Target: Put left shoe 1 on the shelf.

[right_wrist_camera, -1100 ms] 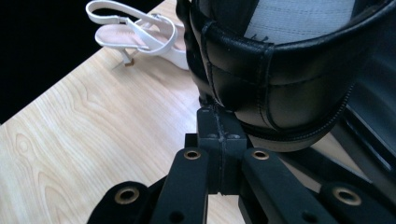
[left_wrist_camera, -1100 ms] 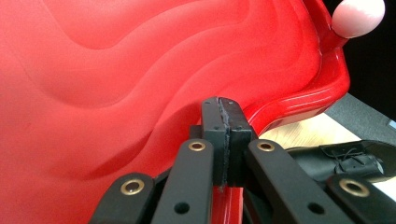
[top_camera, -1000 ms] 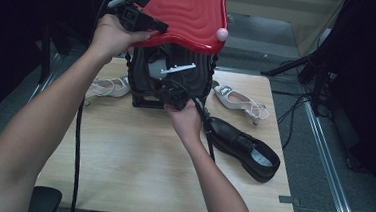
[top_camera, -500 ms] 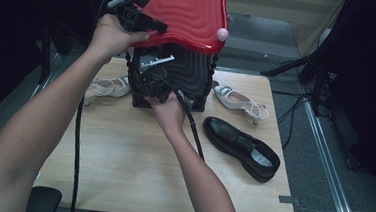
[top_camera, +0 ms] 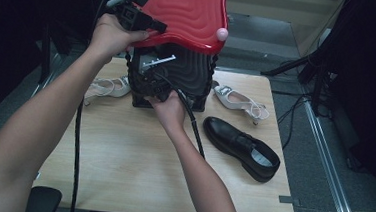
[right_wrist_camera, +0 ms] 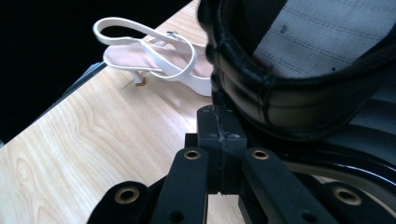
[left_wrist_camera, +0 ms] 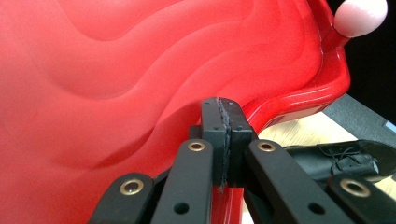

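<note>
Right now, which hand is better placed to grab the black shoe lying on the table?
Right. The left claw is busy propping up the red lid. The right claw sits at the box opening, on the shoe's side of the table.

Dim surroundings, bright tabletop, soft close-up blur.

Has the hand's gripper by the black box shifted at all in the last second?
Yes. The right gripper has slid left along the front of the black box, away from the black shoe on the table.
</note>
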A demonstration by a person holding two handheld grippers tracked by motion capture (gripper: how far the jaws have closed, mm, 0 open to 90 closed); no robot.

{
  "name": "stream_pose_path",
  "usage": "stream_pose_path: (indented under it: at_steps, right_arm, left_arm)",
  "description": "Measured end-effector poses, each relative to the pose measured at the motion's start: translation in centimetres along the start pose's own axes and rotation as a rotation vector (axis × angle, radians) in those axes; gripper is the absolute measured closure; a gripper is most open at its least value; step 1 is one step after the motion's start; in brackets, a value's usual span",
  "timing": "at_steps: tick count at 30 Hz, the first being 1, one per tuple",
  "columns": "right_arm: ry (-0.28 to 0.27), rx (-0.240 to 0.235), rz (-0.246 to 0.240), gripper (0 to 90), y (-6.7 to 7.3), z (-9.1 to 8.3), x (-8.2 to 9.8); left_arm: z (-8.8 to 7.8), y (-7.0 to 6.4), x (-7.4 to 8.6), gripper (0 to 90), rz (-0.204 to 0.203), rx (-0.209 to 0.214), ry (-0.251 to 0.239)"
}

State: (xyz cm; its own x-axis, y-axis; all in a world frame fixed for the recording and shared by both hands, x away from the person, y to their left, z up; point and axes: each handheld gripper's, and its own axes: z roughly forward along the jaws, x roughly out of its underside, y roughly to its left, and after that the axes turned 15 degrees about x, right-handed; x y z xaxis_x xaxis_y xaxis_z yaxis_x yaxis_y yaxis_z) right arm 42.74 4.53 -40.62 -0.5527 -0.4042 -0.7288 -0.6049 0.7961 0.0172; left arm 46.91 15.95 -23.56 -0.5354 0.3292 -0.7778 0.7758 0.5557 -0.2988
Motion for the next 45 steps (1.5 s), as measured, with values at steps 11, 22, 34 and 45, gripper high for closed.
stream_pose_path:
  at_steps: [11,22,34,45]
  right_arm:
    - [-0.103,-0.075,-0.080,82.1,-0.7,-4.2,3.1]
    - [-0.095,-0.145,-0.102,69.7,-2.6,-7.2,7.1]
    - [-0.048,-0.195,-0.012,59.2,-5.1,-9.5,10.5]
    - [-0.084,-0.169,-0.064,54.0,-6.4,-11.0,13.5]
  left_arm:
    - [-1.9,-1.6,0.3,73.4,0.046,0.022,0.024]
    - [-3.4,-3.8,2.9,55.4,0.049,0.059,0.028]
    - [-3.5,-3.6,7.5,46.2,0.023,0.102,0.029]
    - [-2.2,-3.4,11.8,46.1,0.003,0.108,0.060]
